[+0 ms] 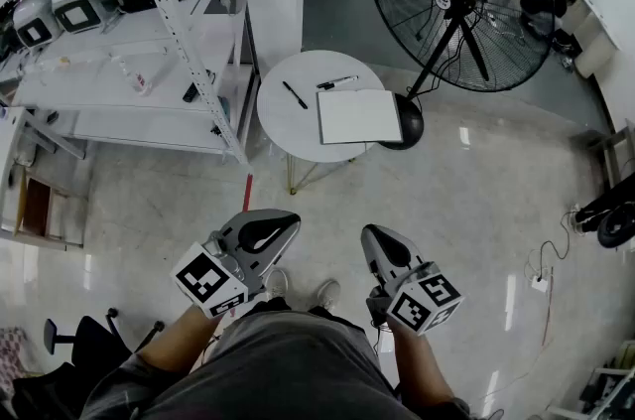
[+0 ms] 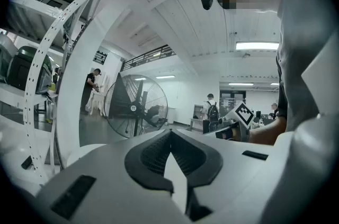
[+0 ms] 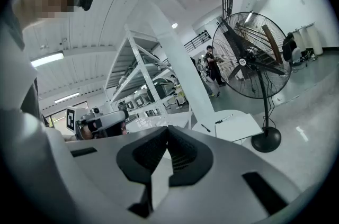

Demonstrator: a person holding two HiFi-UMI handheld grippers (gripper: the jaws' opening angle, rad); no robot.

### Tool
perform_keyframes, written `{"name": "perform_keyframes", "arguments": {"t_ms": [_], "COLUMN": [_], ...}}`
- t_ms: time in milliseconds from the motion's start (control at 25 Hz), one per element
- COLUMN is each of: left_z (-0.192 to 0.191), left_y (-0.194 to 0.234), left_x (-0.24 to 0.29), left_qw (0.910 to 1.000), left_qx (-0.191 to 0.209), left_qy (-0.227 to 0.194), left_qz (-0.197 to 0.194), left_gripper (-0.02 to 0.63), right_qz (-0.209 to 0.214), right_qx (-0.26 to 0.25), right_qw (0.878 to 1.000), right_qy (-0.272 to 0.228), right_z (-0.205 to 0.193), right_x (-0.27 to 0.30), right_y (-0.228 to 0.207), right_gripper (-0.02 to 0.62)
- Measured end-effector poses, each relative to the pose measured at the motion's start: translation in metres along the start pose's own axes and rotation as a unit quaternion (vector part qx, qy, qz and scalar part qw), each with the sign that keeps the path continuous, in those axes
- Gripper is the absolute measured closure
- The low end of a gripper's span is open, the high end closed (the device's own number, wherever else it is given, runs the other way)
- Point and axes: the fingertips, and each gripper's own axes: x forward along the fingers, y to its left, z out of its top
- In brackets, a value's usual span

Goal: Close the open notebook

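- Ahead of me, on the round white desk (image 1: 276, 75), the notebook (image 1: 357, 115) lies flat near the right edge with a white page facing up.
- On the same desk, a black pen (image 1: 295, 95) lies left of the notebook, and a marker (image 1: 337, 82) lies just past its far edge.
- I hold the left tool (image 1: 280, 227) low and close to my body, well apart from the desk. The left gripper view shows its jaws pressed together with nothing between them.
- I hold the right tool (image 1: 380, 241) beside it, equally far from the notebook. The right gripper view shows its jaws pressed together and empty.
- To the right of the desk stands a large fan (image 1: 461, 1), with its dark base (image 1: 409, 122) just beside the desk's edge.
- To the left stands a white shelf rack (image 1: 169, 21).
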Motion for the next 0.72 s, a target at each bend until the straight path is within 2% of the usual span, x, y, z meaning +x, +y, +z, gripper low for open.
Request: {"name": "perform_keyframes", "arguments": {"t_ms": [720], "left_z": [-0.012], "left_y": [-0.006], "left_x": [0.014], "left_qw": [0.9998], "left_qx": [-0.001], "left_qy": [0.014], "left_qz": [0.013], "left_gripper": [0.591], "right_qz": [0.005], "right_qx": [0.006], "right_qw": [1.000], "right_qy": [-0.002], "right_z": [-0.002], "right_x": [-0.007], "right_y": [-0.017], "right_gripper": [0.574]}}
